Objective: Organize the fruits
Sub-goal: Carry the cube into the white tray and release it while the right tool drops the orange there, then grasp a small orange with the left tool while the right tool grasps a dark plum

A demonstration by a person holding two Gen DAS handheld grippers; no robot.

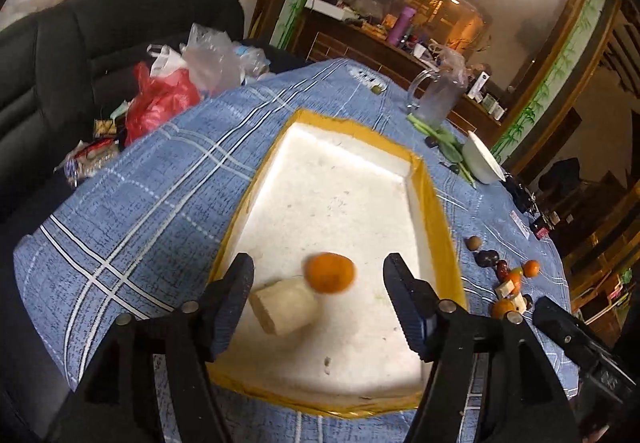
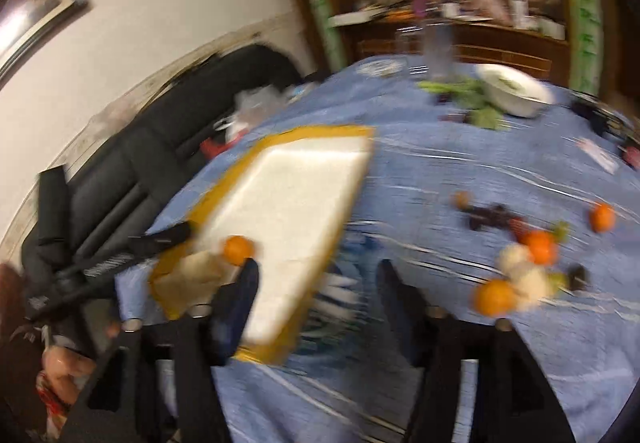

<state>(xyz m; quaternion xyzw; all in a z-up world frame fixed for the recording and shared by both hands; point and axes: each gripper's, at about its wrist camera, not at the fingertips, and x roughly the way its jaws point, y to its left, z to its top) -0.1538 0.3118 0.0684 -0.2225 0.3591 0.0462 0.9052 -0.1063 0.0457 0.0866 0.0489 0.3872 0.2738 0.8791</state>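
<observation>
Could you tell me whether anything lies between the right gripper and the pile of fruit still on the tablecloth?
Nothing visible does: only bare blue tablecloth separates the open right gripper from the fruit pile, though that view is motion-blurred.

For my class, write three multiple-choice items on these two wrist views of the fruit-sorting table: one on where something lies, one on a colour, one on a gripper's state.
1. Where does the mandarin lie that shows between the fingers of the left gripper?
A. inside the foam tray
B. in the white bowl
C. on the sofa

2. What colour is the rim of the foam tray?
A. red
B. yellow
C. green

3. How do the jaws of the left gripper stand?
A. shut on the mandarin
B. shut on the pale chunk
C. open, holding nothing

Answers:
1 A: it rests on the tray's white floor beside the pale chunk.
2 B: yellow tape borders the white foam.
3 C: the fingers stand wide apart, clear of both pieces.
</observation>
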